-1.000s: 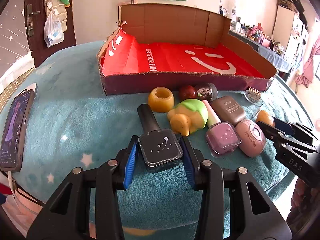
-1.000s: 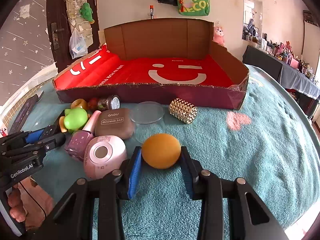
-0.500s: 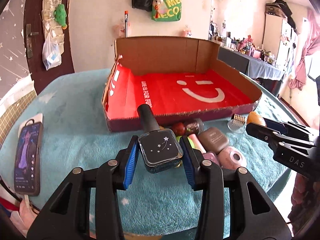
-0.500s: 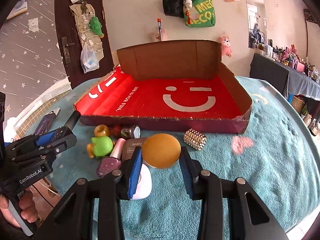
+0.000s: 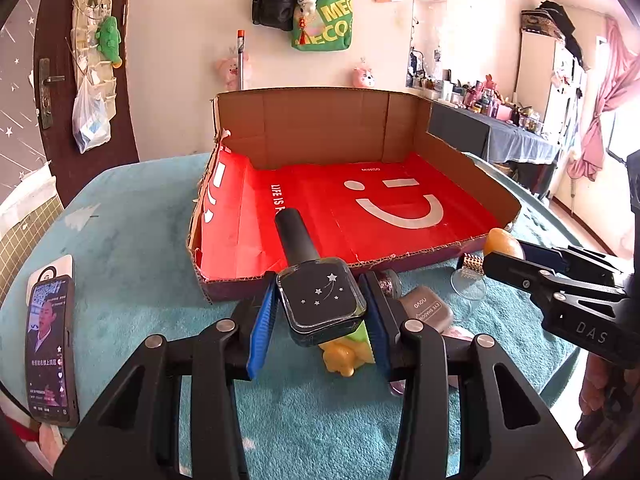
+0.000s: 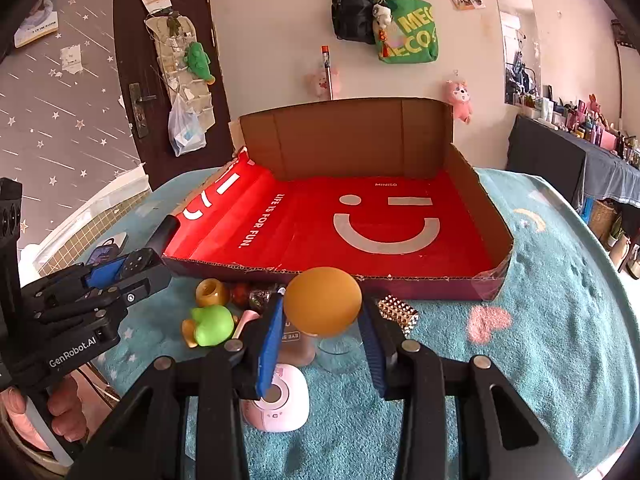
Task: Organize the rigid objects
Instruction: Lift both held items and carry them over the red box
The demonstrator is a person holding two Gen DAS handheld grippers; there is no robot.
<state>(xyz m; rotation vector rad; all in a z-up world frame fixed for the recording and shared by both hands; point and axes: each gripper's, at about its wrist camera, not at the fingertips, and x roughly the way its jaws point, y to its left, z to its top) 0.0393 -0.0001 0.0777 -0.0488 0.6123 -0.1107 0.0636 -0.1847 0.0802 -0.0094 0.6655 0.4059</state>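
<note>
Change since earlier: both grippers have risen with their loads; the items on the worktop now sit lower in each view and the box floor shows more fully.
Left load: the left gripper (image 5: 318,312) is closed on the black nail polish bottle (image 5: 322,306), a square glass body with small stars and a long black cap pointing toward the box.
Left contact: the blue fingers (image 5: 262,330) press the two flat side faces of the bottle body; the cap sticks out ahead of them, free.
Left handling: I judge it stiff, smooth and somewhat heavy for its kind; glass is slippery and can break, so the flat sides are the right place to hold it, not the cap.
Right load: the right gripper (image 6: 322,326) is closed on the orange ball (image 6: 322,301).
Right contact: the ball sits between the tips, held at its widest part, most of it above the fingers (image 6: 269,340).
Right handling: probably light; a round surface can roll out of the pads, so a hold across the middle is safest.
Position of the loads: both hang in the air before the near wall of the cardboard box (image 6: 460,284), not yet over its red floor.
Still on the worktop (image 6: 540,312): green duck toy (image 6: 212,325), pink compact (image 6: 280,400), studded roll (image 6: 398,312).
</note>
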